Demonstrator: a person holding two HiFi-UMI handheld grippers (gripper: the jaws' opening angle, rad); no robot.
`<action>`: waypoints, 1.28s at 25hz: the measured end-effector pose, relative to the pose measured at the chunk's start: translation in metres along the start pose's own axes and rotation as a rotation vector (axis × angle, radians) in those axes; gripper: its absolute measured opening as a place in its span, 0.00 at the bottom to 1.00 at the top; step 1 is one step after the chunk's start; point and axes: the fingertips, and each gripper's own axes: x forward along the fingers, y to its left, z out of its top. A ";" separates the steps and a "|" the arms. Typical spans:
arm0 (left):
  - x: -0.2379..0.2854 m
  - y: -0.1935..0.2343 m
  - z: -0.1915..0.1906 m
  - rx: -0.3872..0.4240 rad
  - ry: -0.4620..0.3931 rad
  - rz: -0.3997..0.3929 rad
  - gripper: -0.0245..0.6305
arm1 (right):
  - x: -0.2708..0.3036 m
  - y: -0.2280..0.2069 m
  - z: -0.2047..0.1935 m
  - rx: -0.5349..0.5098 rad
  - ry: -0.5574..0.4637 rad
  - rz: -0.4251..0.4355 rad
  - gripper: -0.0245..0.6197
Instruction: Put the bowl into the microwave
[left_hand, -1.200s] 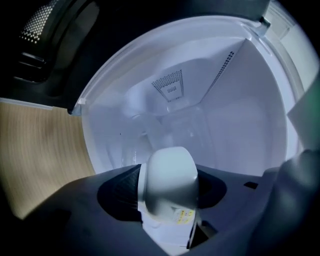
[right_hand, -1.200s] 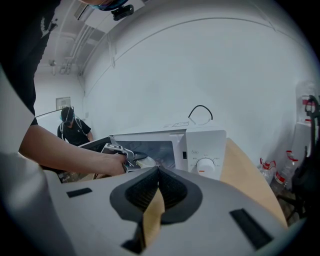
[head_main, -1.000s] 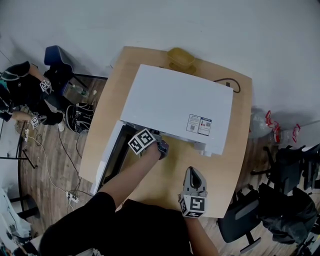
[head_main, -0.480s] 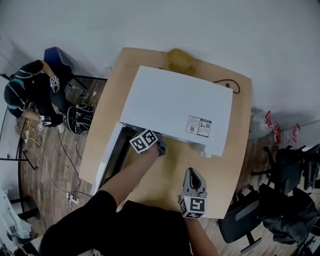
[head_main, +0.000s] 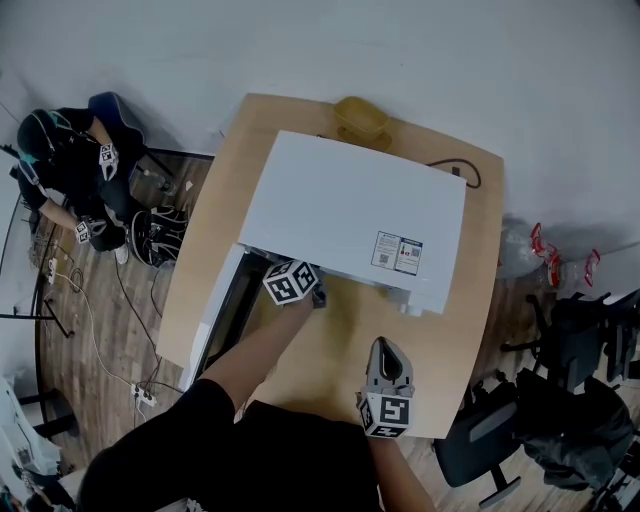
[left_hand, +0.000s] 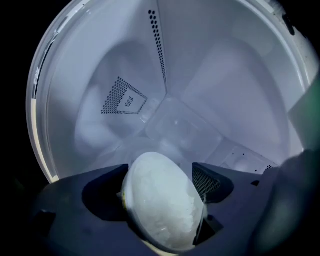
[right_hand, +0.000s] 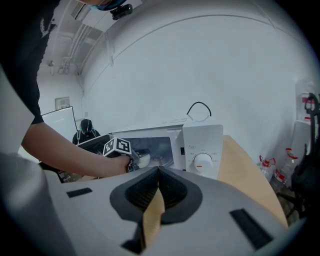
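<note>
Left gripper (head_main: 315, 294) had slid deeper into the microwave (head_main: 350, 210) toward 12 o'clock. Its jaws were opening off the bowl (left_hand: 162, 205). Right gripper (head_main: 385, 347) stayed clenched and empty.

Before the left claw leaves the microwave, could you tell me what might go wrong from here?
1. The left claw is opening while the bowl between its jaws looks tilted, so it may tip or rock instead of settling on the glass turntable.
2. The bowl sits well between the jaws; pulling back crookedly could drag it toward the open door.
</note>
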 end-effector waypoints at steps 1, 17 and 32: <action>0.000 0.000 -0.001 0.019 0.002 0.000 0.59 | 0.000 0.000 0.000 -0.001 0.000 0.000 0.13; -0.025 0.010 0.012 0.039 -0.014 0.001 0.61 | -0.004 0.007 0.001 -0.018 -0.004 0.004 0.13; -0.067 0.004 -0.013 0.196 0.113 -0.120 0.61 | -0.035 0.056 -0.015 -0.024 -0.009 0.010 0.13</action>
